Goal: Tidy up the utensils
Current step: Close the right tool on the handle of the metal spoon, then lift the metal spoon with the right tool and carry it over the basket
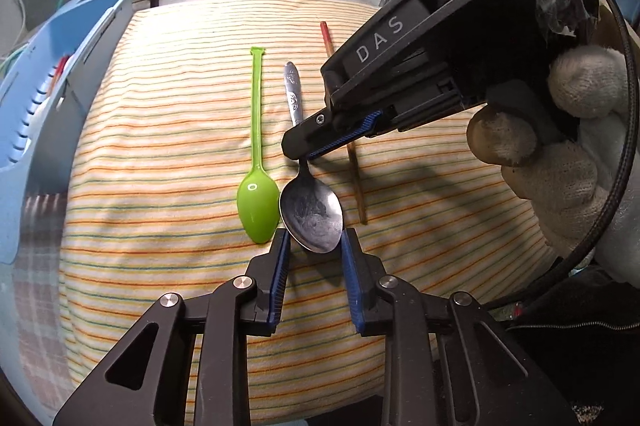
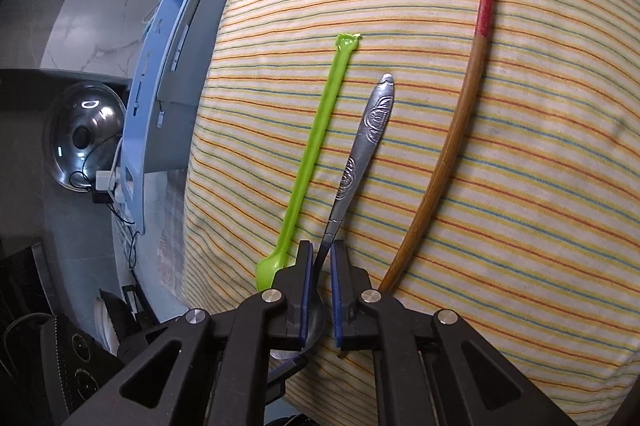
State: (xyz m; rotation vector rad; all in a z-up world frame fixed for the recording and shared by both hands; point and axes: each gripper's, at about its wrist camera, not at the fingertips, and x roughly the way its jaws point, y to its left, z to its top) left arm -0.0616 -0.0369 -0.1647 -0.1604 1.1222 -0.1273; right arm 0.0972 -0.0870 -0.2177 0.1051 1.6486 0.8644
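Pinching the neck of the engraved silver metal spoon [image 1: 311,210] is my right gripper [image 1: 304,156], its jaws nearly shut on the thin stem just above the bowl. My left gripper [image 1: 314,246] sits at the near end, jaws narrow, one blue pad on either side of the bowl's tip; I cannot tell whether they press on it or only flank it. The spoon lies on the striped yellow cloth [image 1: 160,146] between the lime-green plastic spoon [image 1: 258,204], just beside it on the left, and the brown wooden chopstick with a red end [image 2: 460,130] on the right.

The risk, as I judge it, is the grip point: held by so slim a neck, the spoon could swivel or slip when raised, and its bowl may nudge the green spoon. Two grippers pulling on one utensil could also twist it free.

From the left wrist I see the bowl, my gloved right hand [image 1: 560,154], and inside the pale blue plastic basket [image 1: 60,66] on the far left, where something is already lying. The right wrist shows the full patterned handle and the chopstick's whole length, but the bowl hides beneath the jaws.
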